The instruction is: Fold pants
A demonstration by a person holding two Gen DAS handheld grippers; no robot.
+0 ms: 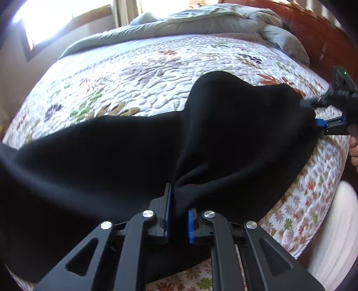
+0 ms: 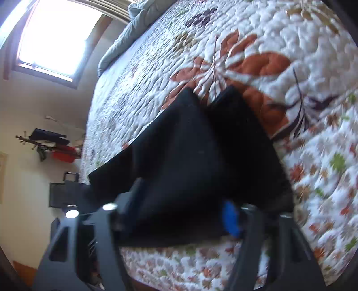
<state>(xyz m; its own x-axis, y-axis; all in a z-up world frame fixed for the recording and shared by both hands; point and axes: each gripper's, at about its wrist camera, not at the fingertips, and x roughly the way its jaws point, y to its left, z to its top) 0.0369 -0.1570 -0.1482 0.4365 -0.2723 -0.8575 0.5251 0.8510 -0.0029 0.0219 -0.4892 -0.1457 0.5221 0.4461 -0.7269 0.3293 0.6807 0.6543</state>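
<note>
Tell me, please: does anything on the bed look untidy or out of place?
The gray comforter lies bunched at the far edge of the floral quilt. The black pants are merely gathered, as expected mid-fold.

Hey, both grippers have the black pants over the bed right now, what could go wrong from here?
1. The left gripper pinches only a narrow bunch of the black pants; the fabric may slip out.
2. The pants sag in uneven folds between it and the right gripper, so they may land creased on the quilt.
3. The near edge of the pants lies close to the bed's edge, so a dropped corner could slide off.
</note>
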